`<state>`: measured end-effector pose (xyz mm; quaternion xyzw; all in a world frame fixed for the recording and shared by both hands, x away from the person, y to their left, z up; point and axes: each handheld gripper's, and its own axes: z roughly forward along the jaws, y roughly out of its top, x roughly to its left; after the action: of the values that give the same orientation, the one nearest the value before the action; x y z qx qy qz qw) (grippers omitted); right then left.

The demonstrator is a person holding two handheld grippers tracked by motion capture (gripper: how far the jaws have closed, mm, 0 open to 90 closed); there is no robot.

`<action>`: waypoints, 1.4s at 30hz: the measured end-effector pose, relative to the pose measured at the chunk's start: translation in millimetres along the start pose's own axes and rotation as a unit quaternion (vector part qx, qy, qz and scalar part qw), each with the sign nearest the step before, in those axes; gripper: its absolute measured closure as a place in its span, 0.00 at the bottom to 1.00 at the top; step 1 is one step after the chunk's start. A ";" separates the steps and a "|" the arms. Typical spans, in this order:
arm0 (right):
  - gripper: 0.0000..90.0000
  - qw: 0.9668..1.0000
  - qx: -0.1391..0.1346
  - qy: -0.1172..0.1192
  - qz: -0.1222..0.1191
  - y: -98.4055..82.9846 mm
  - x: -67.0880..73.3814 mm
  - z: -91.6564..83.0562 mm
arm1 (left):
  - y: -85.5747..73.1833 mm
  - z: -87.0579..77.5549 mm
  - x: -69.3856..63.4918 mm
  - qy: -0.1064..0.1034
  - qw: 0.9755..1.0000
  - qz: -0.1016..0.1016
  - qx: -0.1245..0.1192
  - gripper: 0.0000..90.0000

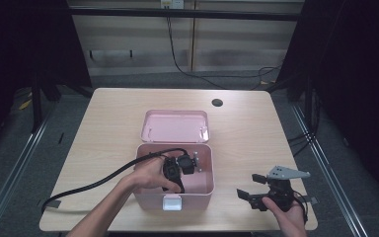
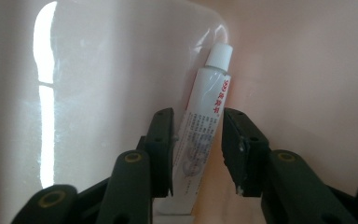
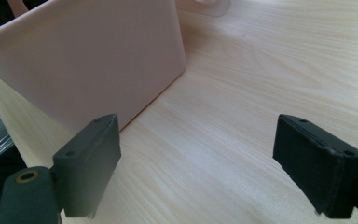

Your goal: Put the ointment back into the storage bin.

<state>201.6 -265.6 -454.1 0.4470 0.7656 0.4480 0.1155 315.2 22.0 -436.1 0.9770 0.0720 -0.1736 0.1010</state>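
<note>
A white tube (image 2: 205,107) with a white cap and red print lies inside the pink box (image 1: 148,197), leaning up against its inner wall. My left gripper (image 2: 197,135) reaches down into the box (image 2: 307,70), and its jaws stand on either side of the tube with a thin gap at the right pad, so it is open. In the high view the left gripper (image 1: 191,164) sits over the box's middle, with a hand on it. My right gripper (image 1: 250,186) rests wide open over the table to the right of the box, holding nothing; the right gripper (image 3: 196,163) faces the box's outer wall (image 3: 88,60).
The box's pink lid (image 1: 175,126) lies open flat behind it, and a white latch (image 1: 171,202) hangs at its front. The wooden table (image 1: 108,113) has a round cable hole (image 1: 217,102) at the back. A black cable (image 1: 94,183) trails left from my left gripper.
</note>
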 end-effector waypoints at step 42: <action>0.16 1.000 0.001 -0.001 0.001 -0.4 0.2 -0.5 | -39.3 -89.6 -27.5 0.080 0.989 0.001 -0.122 0.49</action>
<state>201.0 -265.8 -454.1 0.4484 0.7652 0.4473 0.1152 311.9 77.1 -350.8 0.9683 0.0992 -0.0848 0.2132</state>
